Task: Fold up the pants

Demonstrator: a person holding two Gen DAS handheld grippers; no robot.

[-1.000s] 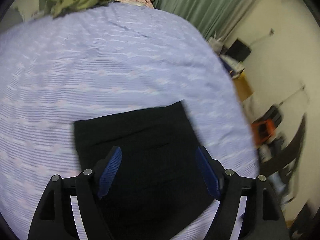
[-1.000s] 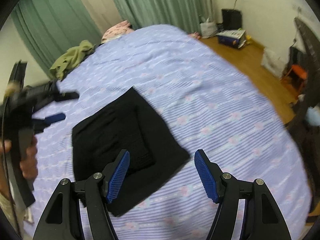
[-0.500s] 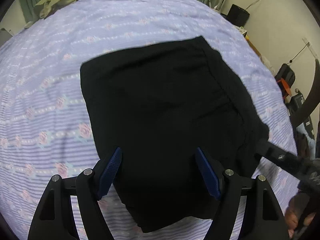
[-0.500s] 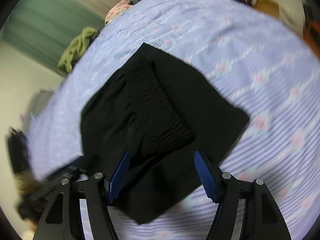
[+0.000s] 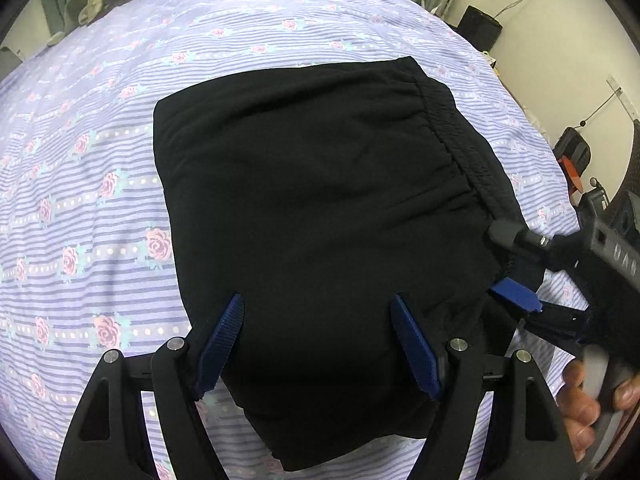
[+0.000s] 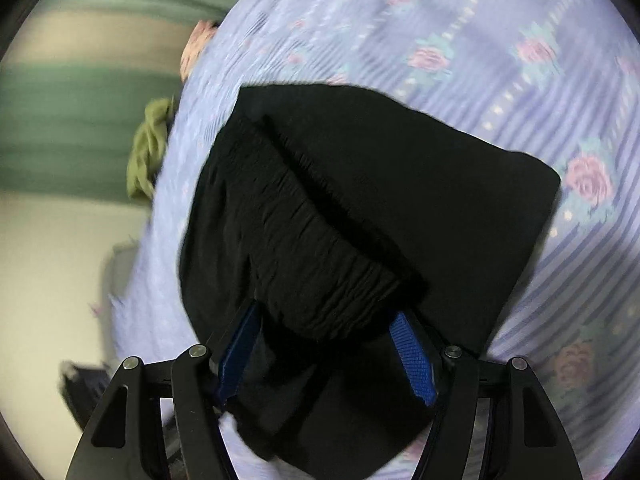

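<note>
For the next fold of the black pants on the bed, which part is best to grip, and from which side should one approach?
I would grip the black pants at the near edge, each corner with one tool, coming in low from the person's side. The cloth lies flat in layers, and the gathered waistband makes the right edge thick. The left gripper and the right gripper, jaws open, are at that edge.

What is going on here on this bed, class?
A person is folding black pants on a bed with a purple floral sheet, using a hand-held gripper in each hand. The pants already lie folded into a compact rectangle, the elastic waistband showing along one side. The left hand-held gripper hovers open over the near edge. The right hand-held gripper is open too, straddling the waistband end. Neither has closed on the fabric.
</note>
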